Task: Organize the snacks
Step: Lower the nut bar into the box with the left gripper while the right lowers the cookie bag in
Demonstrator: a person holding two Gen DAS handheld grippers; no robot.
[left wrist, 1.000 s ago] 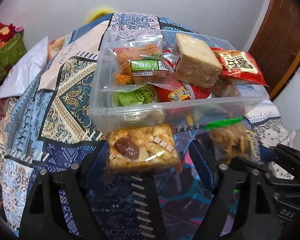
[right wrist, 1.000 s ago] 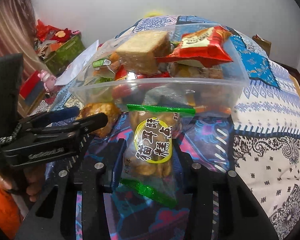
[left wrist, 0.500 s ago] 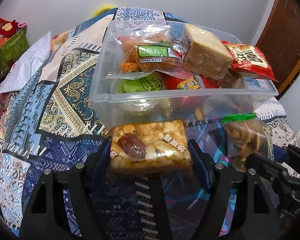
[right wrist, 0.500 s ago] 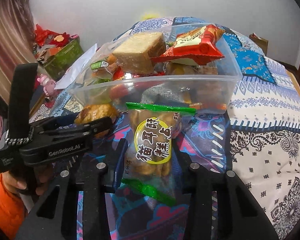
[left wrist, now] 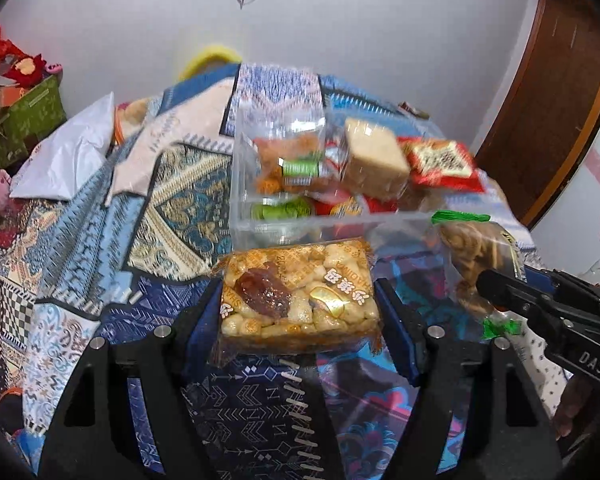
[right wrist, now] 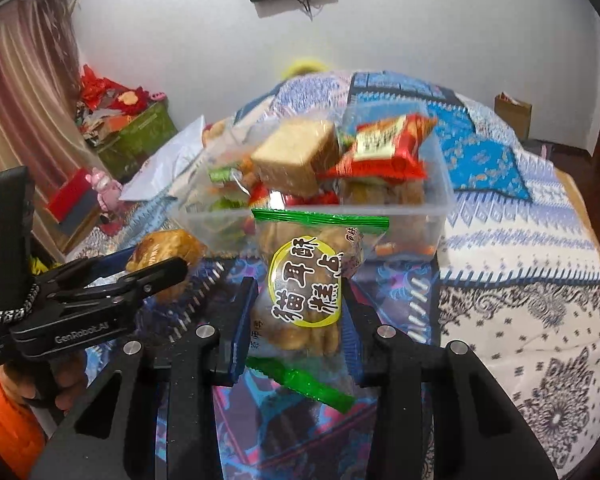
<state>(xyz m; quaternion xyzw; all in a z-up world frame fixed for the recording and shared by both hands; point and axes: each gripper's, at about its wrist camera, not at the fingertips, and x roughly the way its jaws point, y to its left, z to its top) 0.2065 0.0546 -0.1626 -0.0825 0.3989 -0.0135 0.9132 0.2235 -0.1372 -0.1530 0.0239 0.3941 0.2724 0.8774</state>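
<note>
1. The left gripper (left wrist: 300, 312) was clamped on a square puffed-rice cake (left wrist: 298, 300) in clear wrap, the pack wedged flat between both fingers, a dark date-like piece showing on top.
2. The right gripper (right wrist: 300, 320) was squeezing a clear bag of fried crisps (right wrist: 306, 292), upright between its fingers, yellow label facing the camera, green sealed strips at the top and bottom ends.
3. Just ahead of both grippers sat a clear plastic box (right wrist: 440, 216), its near wall right behind the two held packs.
4. Inside that box was a pile: a pale cake block (right wrist: 296, 160) on top, a red packet (right wrist: 384, 148) to its right, and a green-labelled bag of orange balls (left wrist: 296, 164) to its left.
5. From the right wrist view, the left gripper (right wrist: 156, 276) showed off to the left with its cake (right wrist: 164, 244); from the left wrist view, the crisps bag (left wrist: 476, 252) hung off to the right.
6. Under everything lay a patterned blue bedspread (right wrist: 520, 240), with a white wall (left wrist: 380, 40) beyond.
</note>
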